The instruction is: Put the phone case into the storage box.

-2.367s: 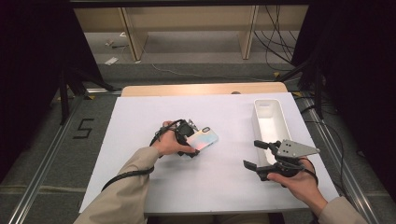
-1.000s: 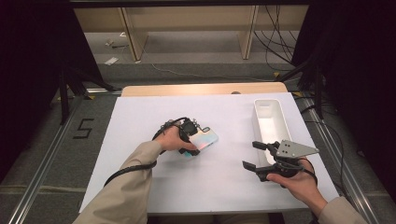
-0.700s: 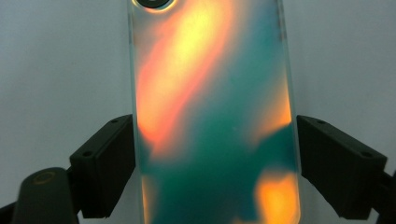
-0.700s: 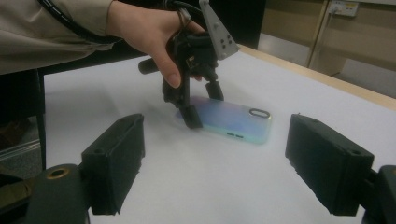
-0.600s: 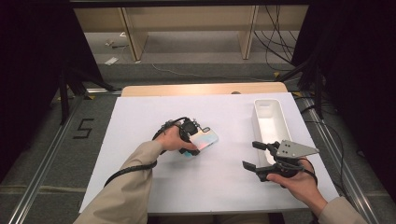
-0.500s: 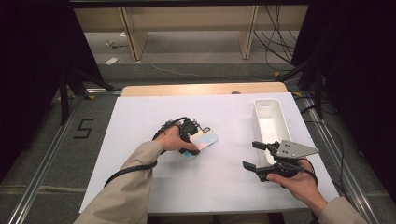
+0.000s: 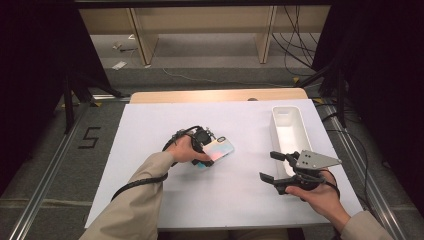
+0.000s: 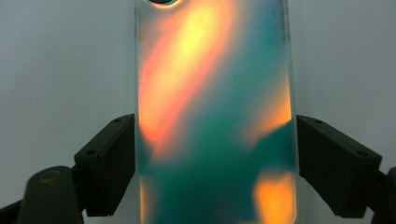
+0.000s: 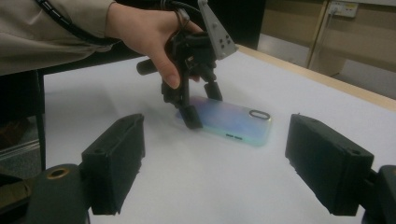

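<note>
Left of centre on the white table sheet (image 7: 150,200), the left gripper (image 7: 204,147) stands over the near end of an iridescent phone case (image 7: 218,151), a flat, rounded rectangle of glossy plastic shimmering orange, pink and teal. It lies flat, camera cut-out toward the far right. In the left gripper view the black jaws have just been closing and now sit against the case's (image 8: 215,116) two long edges, clamping it across its width.

The case looks light, thin and somewhat flexible, with a slick finish; gripped hard across the middle, it may bow or squirt out. The long side edges near one end seem the soundest hold, with moderate pressure.

Farther right, the right gripper (image 7: 275,167) hovers with jaws wide apart and empty, beside the near end of a long white plastic bin (image 7: 290,131).
</note>
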